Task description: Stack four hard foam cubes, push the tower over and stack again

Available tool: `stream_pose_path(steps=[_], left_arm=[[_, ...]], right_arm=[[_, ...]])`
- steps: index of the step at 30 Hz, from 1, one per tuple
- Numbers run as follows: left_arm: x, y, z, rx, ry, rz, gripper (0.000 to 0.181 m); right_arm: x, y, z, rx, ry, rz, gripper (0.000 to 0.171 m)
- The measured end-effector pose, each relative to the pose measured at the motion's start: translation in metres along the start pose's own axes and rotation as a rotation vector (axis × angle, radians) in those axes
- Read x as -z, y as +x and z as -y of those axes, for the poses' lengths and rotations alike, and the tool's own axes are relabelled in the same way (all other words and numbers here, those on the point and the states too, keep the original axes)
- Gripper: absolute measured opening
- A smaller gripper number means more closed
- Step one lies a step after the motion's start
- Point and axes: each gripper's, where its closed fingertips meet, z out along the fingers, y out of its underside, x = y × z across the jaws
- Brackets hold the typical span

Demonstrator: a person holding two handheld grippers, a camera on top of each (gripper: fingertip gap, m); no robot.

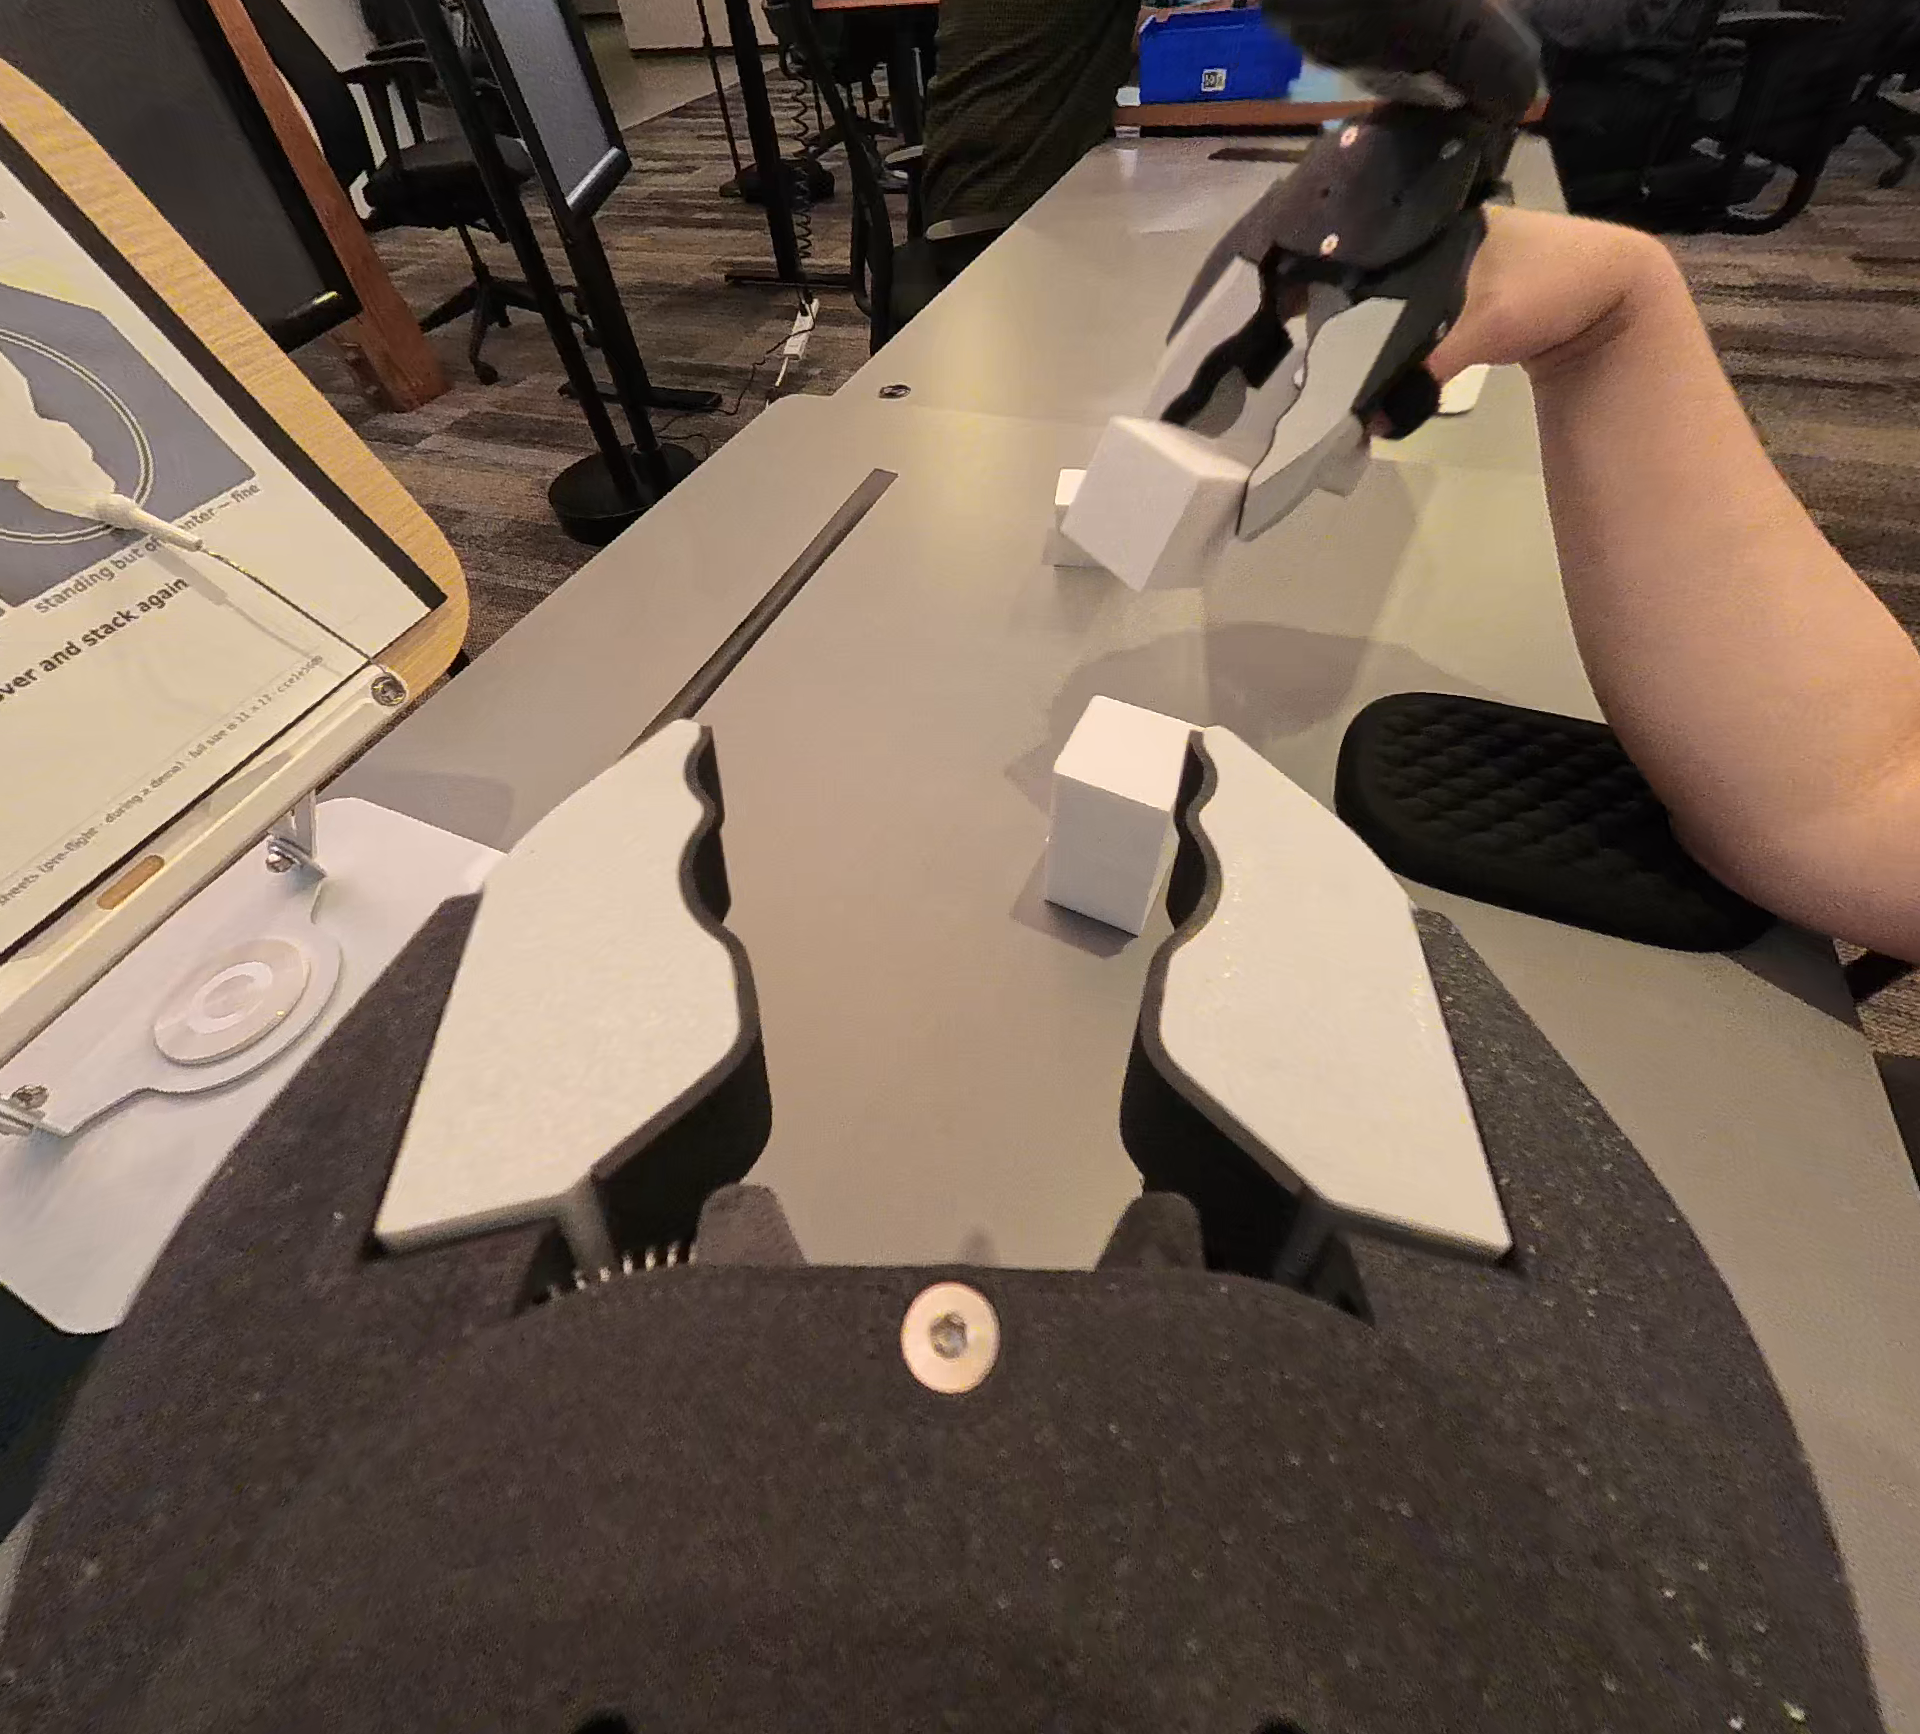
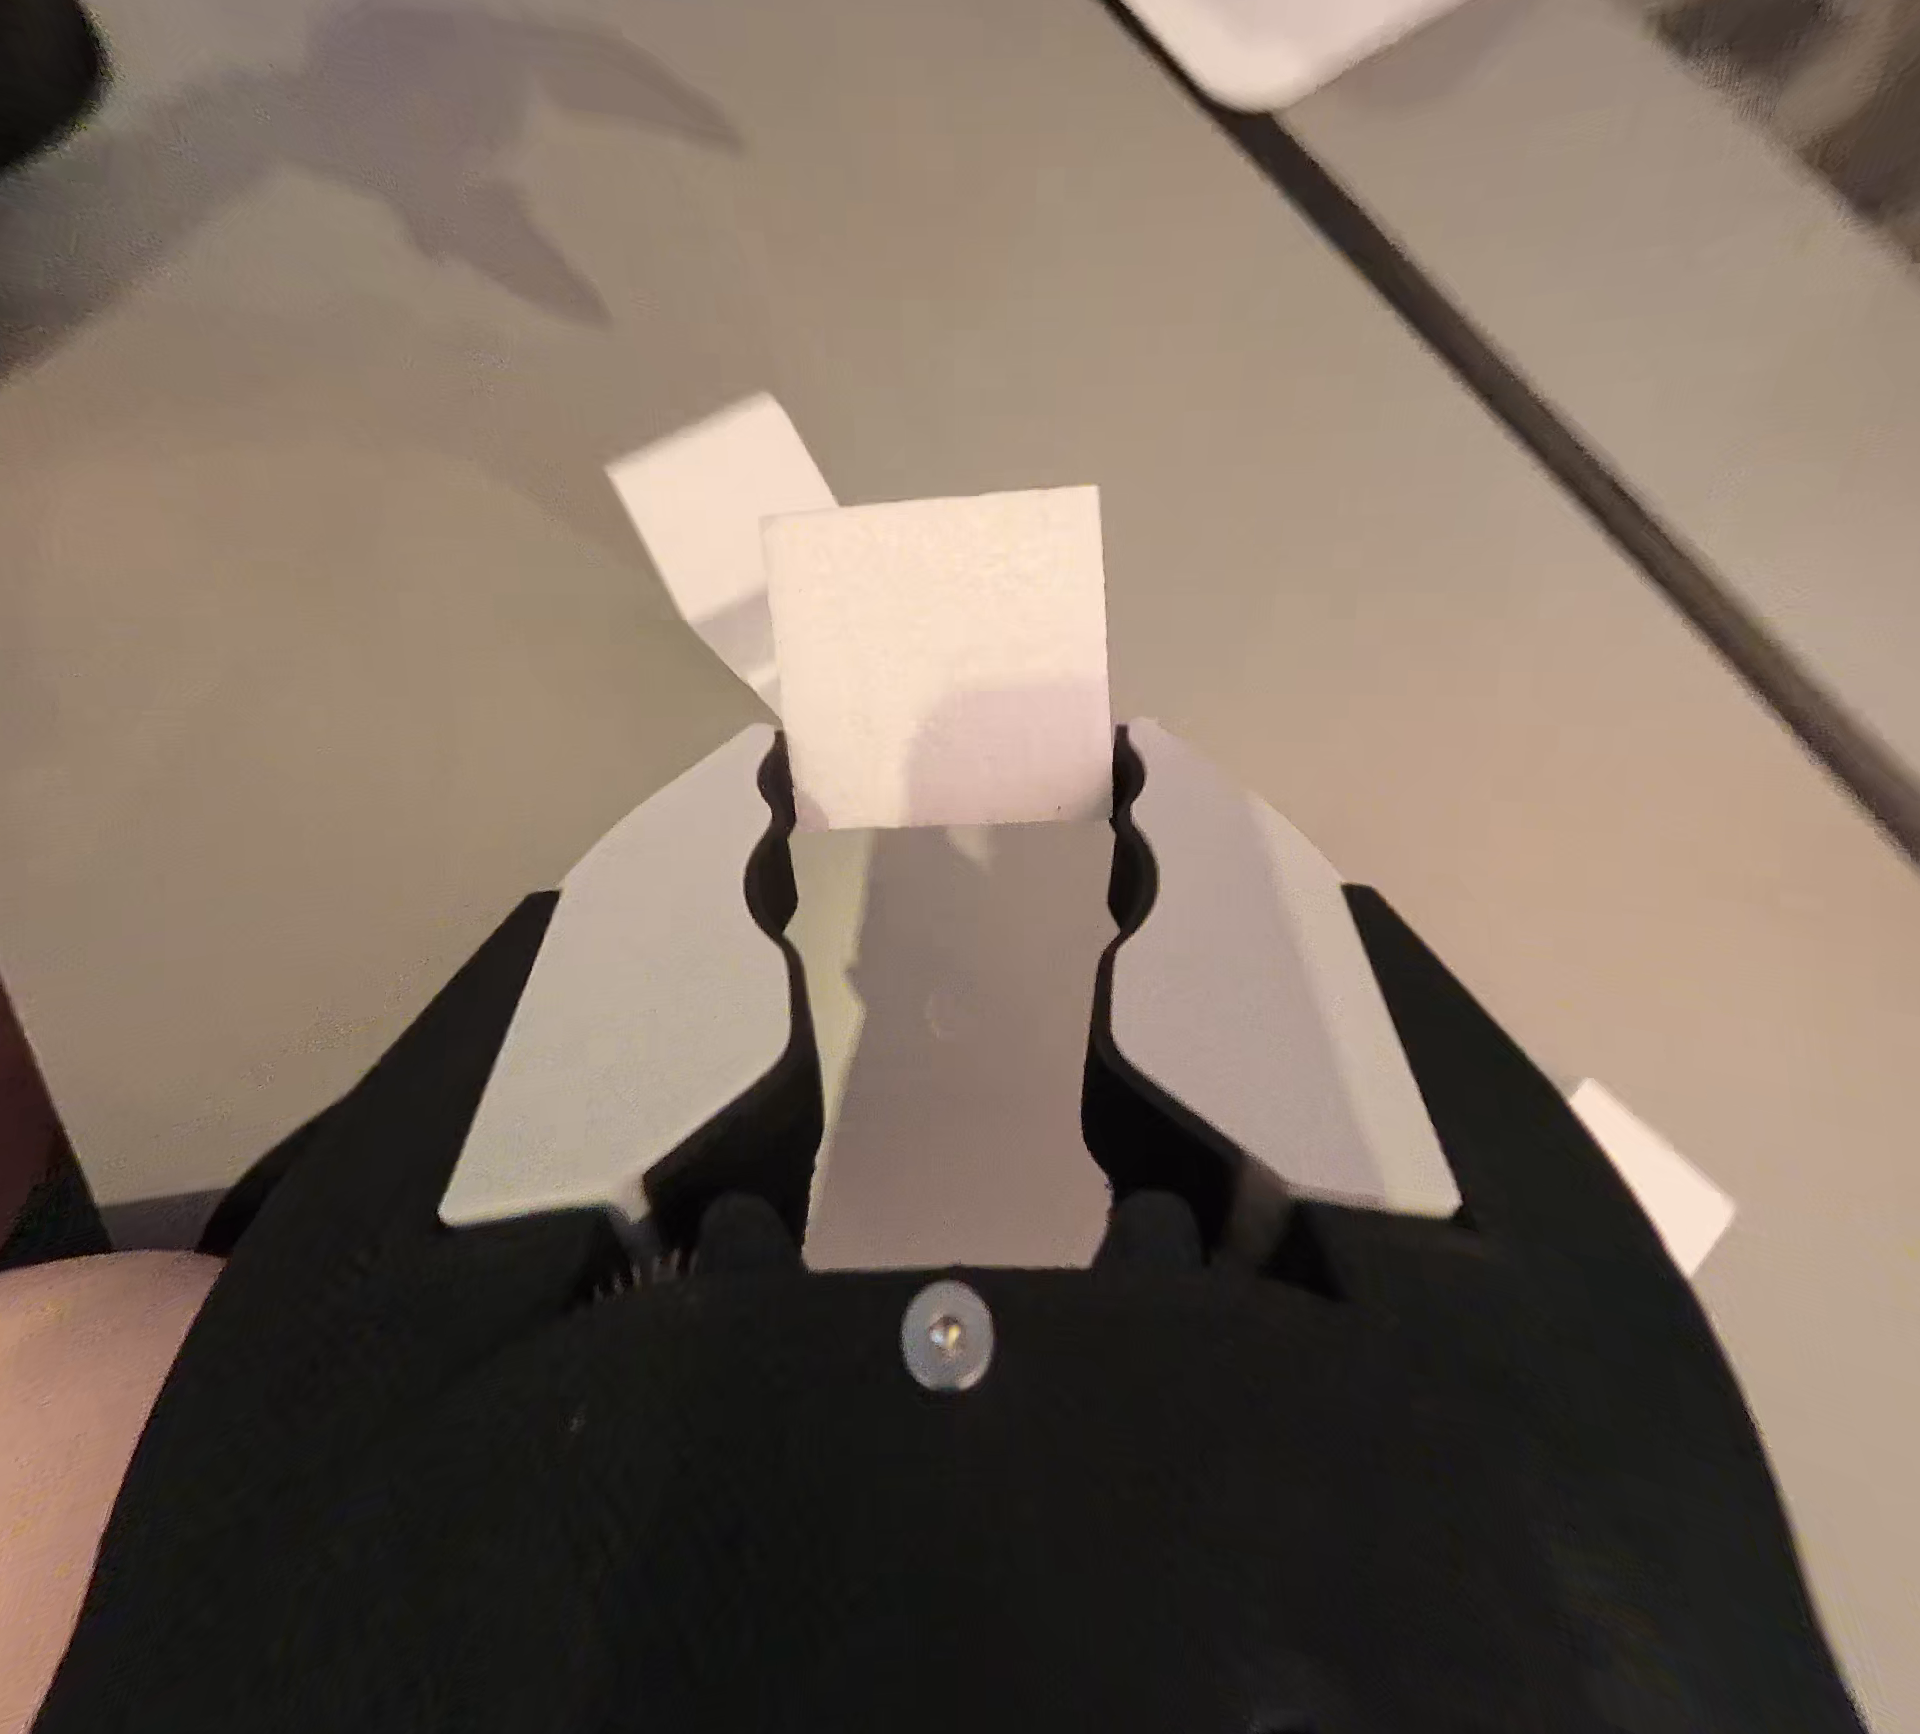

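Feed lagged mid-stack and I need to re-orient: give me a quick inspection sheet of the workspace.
Surface: grey table, a dark slot running along it.
Job's things: three white cubes seen; held cube tilted over second cube; third cube standing alone; fourth not seen.
Clutter: black pad; sign stand.
Grippers: left claw open, empty; right claw shut on held cube.
Cables: white lead on the floor.
Surroundings: office desks, chairs, people.
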Motion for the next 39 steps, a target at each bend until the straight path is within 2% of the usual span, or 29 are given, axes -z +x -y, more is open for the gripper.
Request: stream_pose_path(steps=[4, 11, 14, 22, 34, 39], left_arm=[[0.0, 0.004, -0.002, -0.015, -0.021, -0.013, 0.084], [-0.001, 0.009, -0.003, -0.032, -0.035, -0.027, 0.083], [-0.002, 0.009, -0.005, -0.039, -0.048, -0.026, 0.083], [-0.005, 0.009, -0.005, -0.037, -0.047, -0.035, 0.081], [-0.007, 0.011, -0.006, -0.042, -0.053, -0.035, 0.081], [-0.006, 0.011, -0.006, -0.041, -0.052, -0.034, 0.081]], right_arm=[[-0.009, -0.037, 0.03, 0.15, 0.021, 0.138, 0.059], [-0.04, -0.067, 0.034, 0.176, -0.182, 0.309, 0.06], [-0.048, -0.061, 0.025, 0.174, -0.258, 0.293, 0.06], [-0.057, -0.058, 0.017, 0.189, -0.305, 0.323, 0.06], [-0.062, -0.054, 0.017, 0.215, -0.311, 0.292, 0.06], [-0.056, -0.054, 0.022, 0.235, -0.265, 0.282, 0.073]])
